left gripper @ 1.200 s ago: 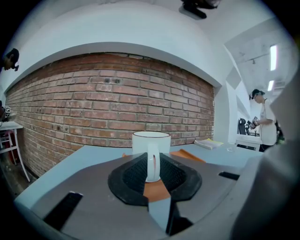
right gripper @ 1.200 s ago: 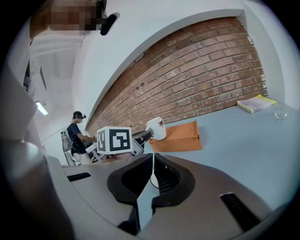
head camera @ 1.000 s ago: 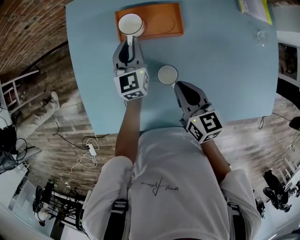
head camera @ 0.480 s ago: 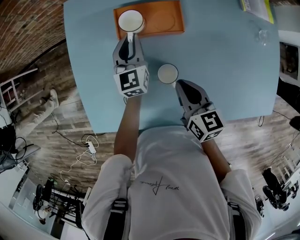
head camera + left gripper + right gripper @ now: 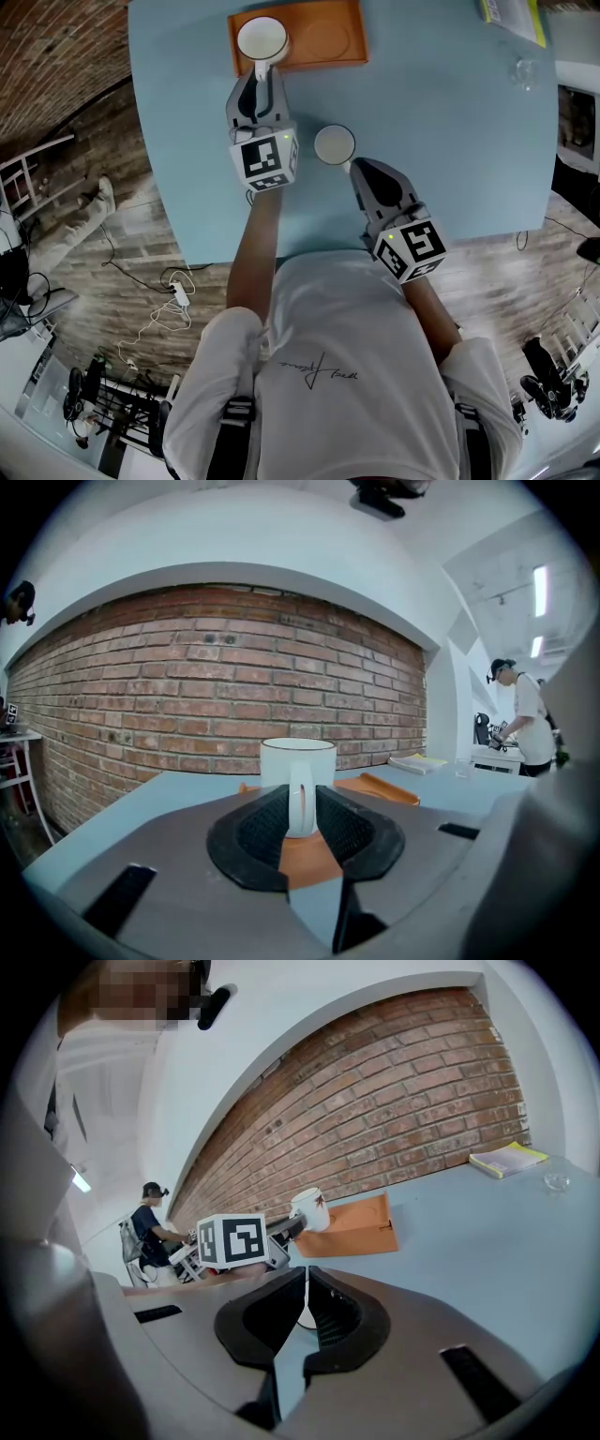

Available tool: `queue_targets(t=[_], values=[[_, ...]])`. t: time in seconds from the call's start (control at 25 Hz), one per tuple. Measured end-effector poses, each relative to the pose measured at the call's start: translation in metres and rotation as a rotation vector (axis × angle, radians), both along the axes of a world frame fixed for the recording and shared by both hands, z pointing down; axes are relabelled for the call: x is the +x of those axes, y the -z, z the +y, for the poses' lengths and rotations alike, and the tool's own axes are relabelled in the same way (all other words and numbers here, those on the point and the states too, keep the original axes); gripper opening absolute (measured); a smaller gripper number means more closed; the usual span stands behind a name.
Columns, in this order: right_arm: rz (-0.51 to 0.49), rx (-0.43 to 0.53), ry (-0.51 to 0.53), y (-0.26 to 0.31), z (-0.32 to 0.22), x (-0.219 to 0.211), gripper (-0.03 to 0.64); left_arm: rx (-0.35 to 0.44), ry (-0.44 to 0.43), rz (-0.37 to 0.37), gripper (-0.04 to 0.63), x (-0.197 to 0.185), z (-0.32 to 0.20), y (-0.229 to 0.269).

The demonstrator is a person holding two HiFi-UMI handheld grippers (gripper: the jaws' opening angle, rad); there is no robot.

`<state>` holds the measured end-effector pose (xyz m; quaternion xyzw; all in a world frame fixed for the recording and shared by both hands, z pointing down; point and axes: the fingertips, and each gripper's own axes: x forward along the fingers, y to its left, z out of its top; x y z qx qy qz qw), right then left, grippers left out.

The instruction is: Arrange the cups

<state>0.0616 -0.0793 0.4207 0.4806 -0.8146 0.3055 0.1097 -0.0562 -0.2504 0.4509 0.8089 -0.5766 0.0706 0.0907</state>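
A white cup [image 5: 262,39] [image 5: 298,752] stands at the left end of the orange tray [image 5: 328,37] [image 5: 384,787]. My left gripper [image 5: 262,70] [image 5: 300,808] is shut on the cup's handle. Its jaws have just been opening slightly, with the handle still between the pads. A second white cup [image 5: 335,145] stands on the blue table [image 5: 441,141], right in front of my right gripper [image 5: 353,169] [image 5: 306,1283], which is shut with nothing in it. In the right gripper view only a sliver of that cup [image 5: 305,1314] shows behind the jaws. The tray's cup [image 5: 309,1208] shows farther off.
A yellow book [image 5: 511,19] [image 5: 506,1159] and a small clear glass [image 5: 523,73] [image 5: 555,1182] lie at the table's far right. The right part of the tray holds nothing. A brick wall runs beyond the table, and a person [image 5: 516,714] stands in the background.
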Motion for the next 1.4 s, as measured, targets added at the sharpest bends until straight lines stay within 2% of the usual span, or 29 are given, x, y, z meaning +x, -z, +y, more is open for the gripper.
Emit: queue_targets(t=[0.4,0.88,1.4], values=[[-0.001,0.009,0.012,0.004,0.004,0.001,0.021,-0.017,0.009,-0.004,0.098,-0.005,0.005,0.001],[0.0,0.039,0.027,0.012,0.017,0.002,0.021,-0.025,0.043,0.021,0.098,-0.014,0.024,0.009],[0.02,0.106,0.045,0.027,0.028,0.005,0.021,-0.028,0.035,0.045,0.097,-0.016,0.058,0.024]])
